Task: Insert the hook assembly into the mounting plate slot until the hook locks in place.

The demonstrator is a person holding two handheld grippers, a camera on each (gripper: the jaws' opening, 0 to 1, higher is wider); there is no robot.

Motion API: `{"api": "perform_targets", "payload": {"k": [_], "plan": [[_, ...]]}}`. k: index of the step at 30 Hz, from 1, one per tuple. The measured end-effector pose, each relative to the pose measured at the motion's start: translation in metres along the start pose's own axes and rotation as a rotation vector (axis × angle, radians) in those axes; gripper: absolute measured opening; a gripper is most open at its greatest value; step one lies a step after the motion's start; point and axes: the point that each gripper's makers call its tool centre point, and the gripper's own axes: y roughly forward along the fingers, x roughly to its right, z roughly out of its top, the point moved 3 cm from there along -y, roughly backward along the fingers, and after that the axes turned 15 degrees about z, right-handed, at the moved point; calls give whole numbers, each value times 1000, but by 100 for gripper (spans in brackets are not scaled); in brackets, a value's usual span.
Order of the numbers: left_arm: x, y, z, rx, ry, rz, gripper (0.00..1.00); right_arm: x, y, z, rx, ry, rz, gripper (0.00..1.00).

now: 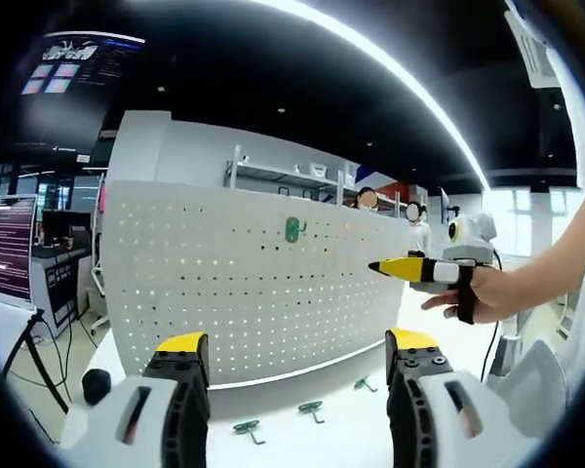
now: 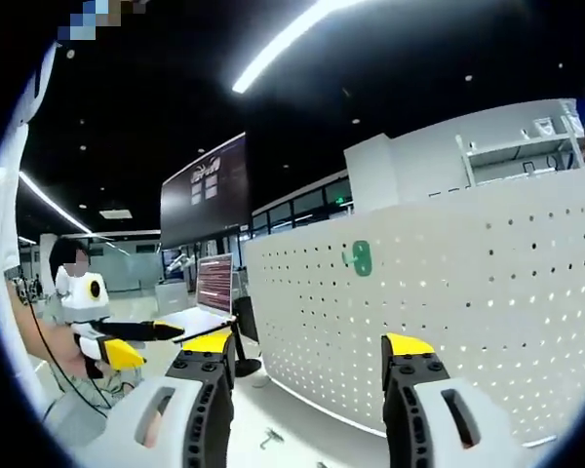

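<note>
The left gripper (image 1: 291, 363) stands with its two yellow-tipped jaws wide apart and nothing between them; it touches nothing. In front of it rises the white pegboard (image 1: 244, 302), upright on the white table (image 1: 341, 434). One green hook (image 1: 292, 230) already hangs high on the board. Three more green hooks lie loose on the table near the foot of the board: one (image 1: 246, 427), a second (image 1: 312, 408) and a third (image 1: 364, 384).

In the left gripper view the right gripper (image 1: 409, 267) comes in from the right, held by a hand (image 1: 492, 292), near the board but apart from it; its yellow tip looks closed, but I cannot tell for sure.

In the right gripper view the right gripper (image 2: 307, 363) shows its jaws spread, released and empty, before the same board, and the hung hook (image 2: 361, 257) is above them. The left gripper (image 2: 127, 343) enters from the left. A small piece (image 2: 270, 438) lies on the table; it is too small to name. Behind stand a laptop (image 2: 213, 288) and a dark wall screen (image 2: 205, 190).
</note>
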Motion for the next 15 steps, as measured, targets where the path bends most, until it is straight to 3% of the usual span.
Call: {"api": "perform_targets", "payload": {"k": [15], "plan": [[6, 1, -8, -20, 0, -13, 76, -5, -37, -17, -5, 21, -49, 59]]}}
